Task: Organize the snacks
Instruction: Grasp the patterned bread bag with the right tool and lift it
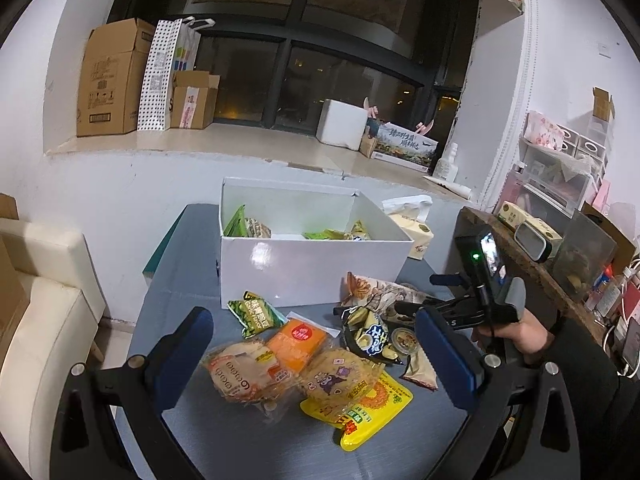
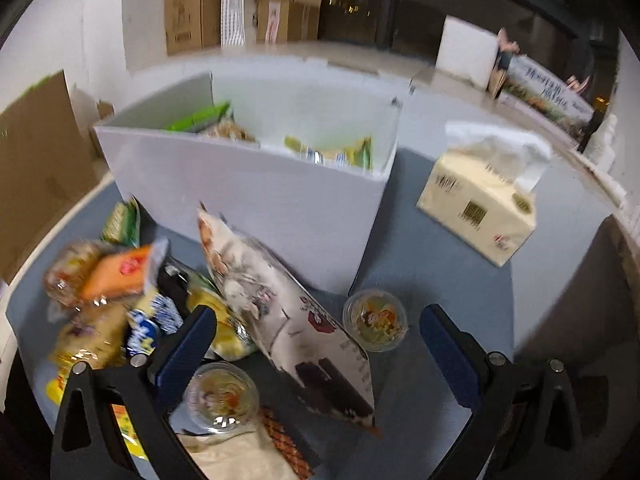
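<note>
A white open box [image 1: 316, 268] stands mid-table with a few snack packets inside. In front of it lies a snack pile: two bread packs [image 1: 244, 368], an orange pack [image 1: 298, 340], a yellow pack [image 1: 360, 404] and a green bag [image 1: 252, 312]. My left gripper [image 1: 318, 344] hovers open over this pile, holding nothing. My right gripper [image 2: 318, 340] is open too, above a flat illustrated packet [image 2: 288, 312] that leans toward the box [image 2: 248, 200]. One jelly cup [image 2: 376, 324] lies between its fingers; another [image 2: 222, 396] lies by the left finger. A hand holds the right gripper [image 1: 404, 307] at the right.
A tissue pack [image 2: 480, 208] sits right of the box on the blue-grey table [image 2: 420, 272]. A cluttered wooden shelf [image 1: 532, 264] borders the table's right side. A cream seat [image 1: 40, 320] stands at the left. Cardboard boxes [image 1: 116, 80] line the window ledge behind.
</note>
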